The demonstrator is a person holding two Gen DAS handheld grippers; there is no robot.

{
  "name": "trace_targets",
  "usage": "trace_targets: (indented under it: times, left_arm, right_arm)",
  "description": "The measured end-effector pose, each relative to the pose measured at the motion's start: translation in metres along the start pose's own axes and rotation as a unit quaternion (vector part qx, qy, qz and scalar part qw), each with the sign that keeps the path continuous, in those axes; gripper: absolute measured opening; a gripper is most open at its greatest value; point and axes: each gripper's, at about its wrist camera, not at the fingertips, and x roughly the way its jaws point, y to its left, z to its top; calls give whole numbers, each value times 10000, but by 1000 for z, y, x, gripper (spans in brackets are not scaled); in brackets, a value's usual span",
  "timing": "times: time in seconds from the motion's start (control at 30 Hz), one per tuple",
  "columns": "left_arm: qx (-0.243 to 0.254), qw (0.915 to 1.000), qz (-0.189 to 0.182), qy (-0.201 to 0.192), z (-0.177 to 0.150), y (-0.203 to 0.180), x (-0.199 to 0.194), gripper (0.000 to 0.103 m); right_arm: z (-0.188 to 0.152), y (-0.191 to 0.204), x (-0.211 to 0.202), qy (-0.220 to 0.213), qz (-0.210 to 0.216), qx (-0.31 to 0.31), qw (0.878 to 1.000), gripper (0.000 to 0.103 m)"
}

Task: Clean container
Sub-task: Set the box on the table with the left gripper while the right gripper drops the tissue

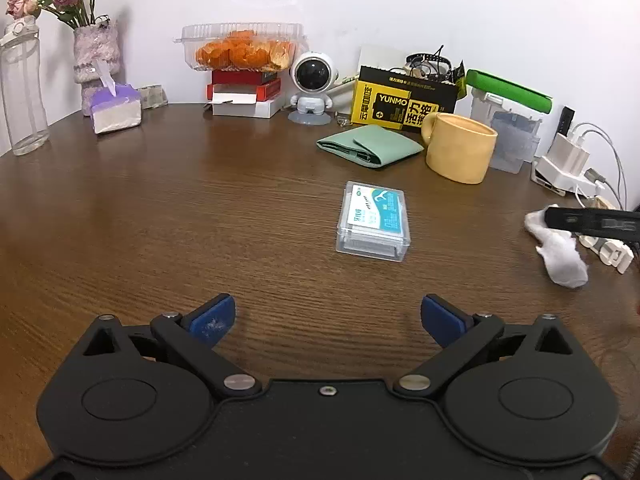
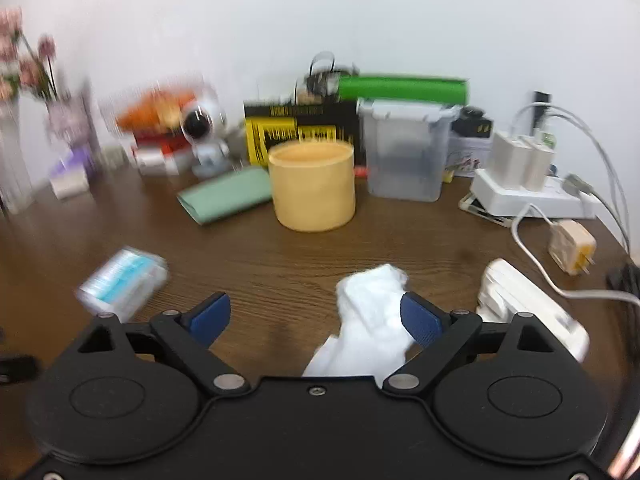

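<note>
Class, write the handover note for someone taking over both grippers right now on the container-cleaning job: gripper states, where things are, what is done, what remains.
Left gripper: jaws open, nothing between them.
Right gripper: jaws open; the white tissue wad lies loose on the table between them, against the right-hand pad.
Small clear container: lid on, flat on the wooden table, ahead of the left gripper, touched by neither.
Done: both items are set down; whether the container is actually clean cannot be told.
Left: check the container, wipe again if needed, discard the tissue.

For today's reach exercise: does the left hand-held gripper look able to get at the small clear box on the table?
Probably yes. The left hand-held gripper stands open, and only bare table lies between it and the small clear box.
</note>
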Motion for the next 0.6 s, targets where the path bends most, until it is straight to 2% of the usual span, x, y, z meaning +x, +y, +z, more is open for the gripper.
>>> trace_targets:
  times: [0.13,0.27,0.37,0.5,0.6]
  left_arm:
    - [112,9999,-7,5,-11,-7,-7,103]
    - [290,9995,-3,79,-23,-18,-12,103]
    - [324,9994,122,89,-32,-25,-15,103]
    - [357,9992,114,148,-39,-28,-16,103]
    - [154,9995,241,111,-39,-21,-17,103]
  right_arm:
    - [-25,0,-49,58,158,103,9998,97]
    - [-55,3,-80,138,11,204,9997,99]
    - [-71,7,-86,365,-127,268,9989,99]
    - [-83,13,-82,533,-320,230,9978,99]
    - [-85,13,-79,566,-472,326,9967,99]
